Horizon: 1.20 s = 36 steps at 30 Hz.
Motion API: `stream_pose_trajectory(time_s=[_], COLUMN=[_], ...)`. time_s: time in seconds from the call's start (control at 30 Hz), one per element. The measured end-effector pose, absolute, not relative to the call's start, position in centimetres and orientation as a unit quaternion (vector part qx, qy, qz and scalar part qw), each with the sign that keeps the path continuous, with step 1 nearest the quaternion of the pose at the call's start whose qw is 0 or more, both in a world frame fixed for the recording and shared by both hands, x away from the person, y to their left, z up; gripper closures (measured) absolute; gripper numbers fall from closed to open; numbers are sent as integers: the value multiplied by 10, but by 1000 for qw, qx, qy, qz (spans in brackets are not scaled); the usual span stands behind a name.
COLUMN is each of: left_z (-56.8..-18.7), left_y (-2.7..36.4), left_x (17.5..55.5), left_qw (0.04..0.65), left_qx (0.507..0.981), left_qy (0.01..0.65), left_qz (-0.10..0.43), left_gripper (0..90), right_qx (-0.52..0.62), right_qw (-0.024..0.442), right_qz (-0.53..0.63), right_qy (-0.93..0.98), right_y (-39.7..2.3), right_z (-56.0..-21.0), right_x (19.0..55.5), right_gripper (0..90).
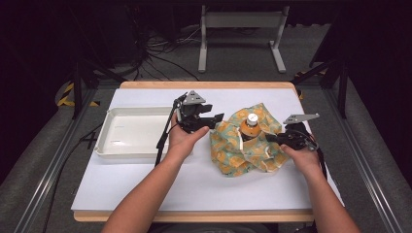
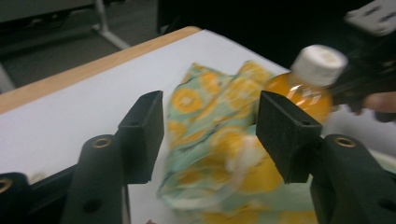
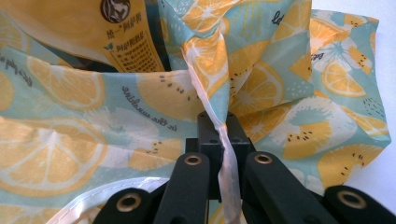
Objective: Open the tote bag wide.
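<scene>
tray [image 1: 127, 132]: white, shallow, rectangular, on the left part of the table
table [image 1: 145, 187]: white top with a wooden edge showing at the near and far sides
metal stand [image 1: 240, 20]: grey, on the floor beyond the far edge
cables [image 1: 160, 51]: black, loose on the grey floor, far left

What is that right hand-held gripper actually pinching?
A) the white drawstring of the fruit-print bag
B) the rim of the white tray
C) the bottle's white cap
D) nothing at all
A: in the right gripper view the right hand-held gripper has its jaws shut on the white drawstring of the fruit-print bag, beside the orange bottle that stands in the bag.
</scene>
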<state>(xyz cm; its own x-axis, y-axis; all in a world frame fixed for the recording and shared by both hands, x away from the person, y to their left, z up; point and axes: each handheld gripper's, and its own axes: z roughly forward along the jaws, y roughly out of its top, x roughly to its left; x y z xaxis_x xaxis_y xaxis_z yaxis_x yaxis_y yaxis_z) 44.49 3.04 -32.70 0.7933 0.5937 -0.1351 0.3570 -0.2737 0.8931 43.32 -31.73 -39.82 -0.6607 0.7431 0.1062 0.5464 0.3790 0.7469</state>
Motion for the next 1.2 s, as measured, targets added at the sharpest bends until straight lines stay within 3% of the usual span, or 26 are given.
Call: stream_pose_trajectory(time_s=[0.2, 0.33, 0.77, 1.2], left_z=[-322, -330, -383, -413], left_y=[14, 4, -3, 1], left_x=[433, 431, 428, 422], left_qw=[557, 543, 481, 438], left_qx=[791, 810, 849, 867], left_qy=[237, 203, 214, 232], left_qz=[90, 90, 57, 45], left_gripper=[374, 408, 439, 468], right_qx=[390, 388, 387, 389], right_qw=[125, 125, 116, 105], right_qz=[399, 400, 401, 389], right_qy=[821, 820, 822, 828], right_y=[-318, -319, -326, -334], right_z=[-397, -396, -398, -401], right_x=[432, 431, 427, 425], right_gripper=[895, 894, 889, 889])
